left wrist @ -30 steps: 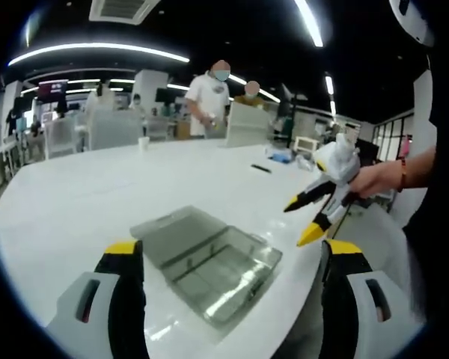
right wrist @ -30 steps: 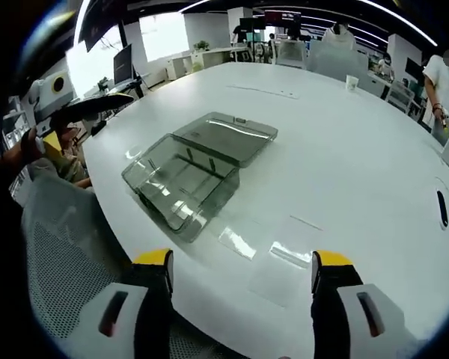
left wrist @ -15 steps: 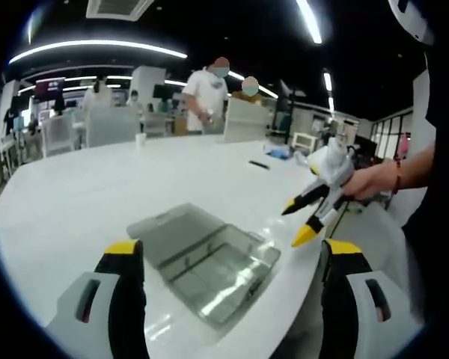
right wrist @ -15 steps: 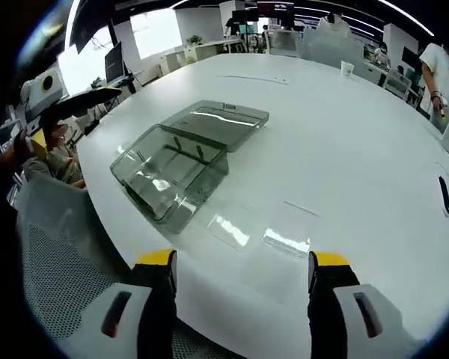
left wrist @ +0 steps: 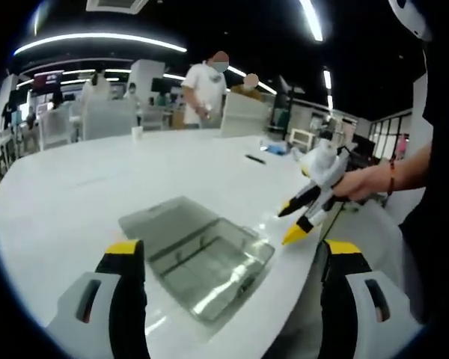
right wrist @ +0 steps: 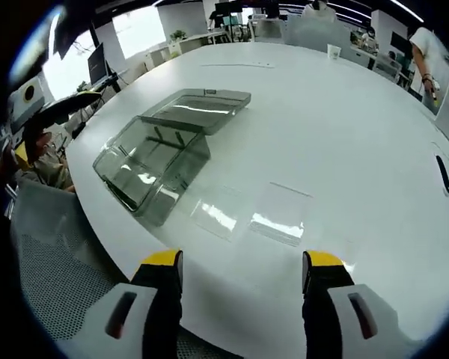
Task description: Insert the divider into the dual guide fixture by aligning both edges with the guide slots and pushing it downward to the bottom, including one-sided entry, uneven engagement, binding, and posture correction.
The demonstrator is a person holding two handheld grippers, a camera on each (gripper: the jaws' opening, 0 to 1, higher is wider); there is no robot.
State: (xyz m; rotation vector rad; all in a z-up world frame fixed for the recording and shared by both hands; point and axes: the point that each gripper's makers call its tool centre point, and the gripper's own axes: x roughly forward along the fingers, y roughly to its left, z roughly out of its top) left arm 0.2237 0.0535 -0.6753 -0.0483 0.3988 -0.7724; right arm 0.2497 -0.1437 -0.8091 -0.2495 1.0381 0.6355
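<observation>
Clear divider [right wrist: 281,214] lies flat beside the smoky fixture [right wrist: 153,155].

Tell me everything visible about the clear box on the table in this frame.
The clear box is smoky, transparent plastic, with its hinged lid swung fully open and lying flat beside it. It looks empty, with slim upright ribs, seemingly guide slots, on the inner walls. It sits flat near the edge of the white table, next to two clear flat sheets. Neither gripper touches it; the right gripper hovers open nearby.
</observation>
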